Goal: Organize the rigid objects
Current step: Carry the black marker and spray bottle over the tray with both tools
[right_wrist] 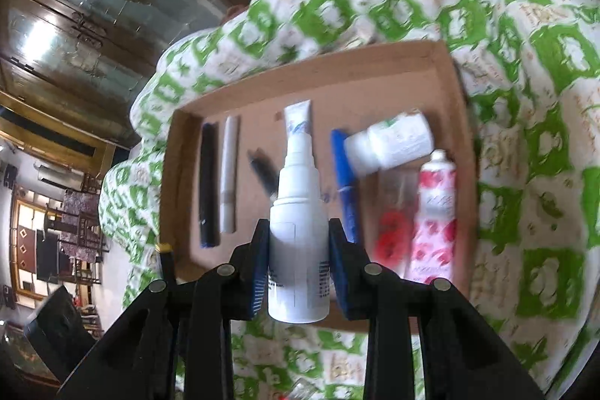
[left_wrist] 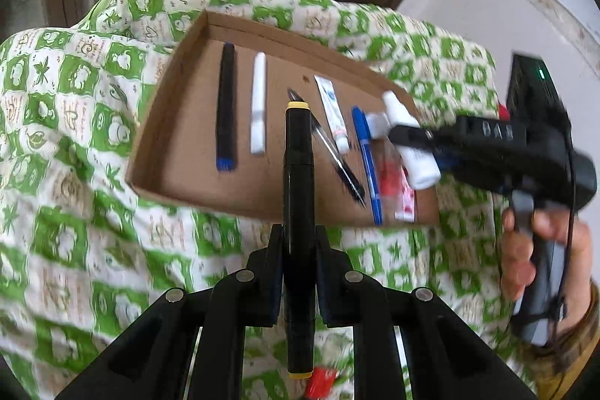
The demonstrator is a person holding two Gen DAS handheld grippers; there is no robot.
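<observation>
A shallow cardboard tray (left_wrist: 180, 152) lies on a green-and-white cloth. In a row it holds a black pen (left_wrist: 226, 107), a white stick (left_wrist: 258, 104), a ballpoint (left_wrist: 330, 145), a small white tube (left_wrist: 332, 113) and a blue pen (left_wrist: 369, 164). My left gripper (left_wrist: 299, 238) is shut on a black marker with yellow ends (left_wrist: 298, 145), held above the tray's near edge. My right gripper (right_wrist: 299, 242) is shut on a white spray bottle (right_wrist: 298, 231) over the tray (right_wrist: 337, 77). Beyond it lie a white pill bottle (right_wrist: 390, 145) and a pink flowered tube (right_wrist: 435, 212).
The patterned cloth (left_wrist: 75, 212) surrounds the tray on all sides. A hand (left_wrist: 525, 257) holds the right gripper's handle. A black device with a green light (left_wrist: 536, 89) stands at the right. A small red object (left_wrist: 320, 381) lies on the cloth below my left gripper. Glass-fronted wooden cabinets (right_wrist: 75, 36) stand behind.
</observation>
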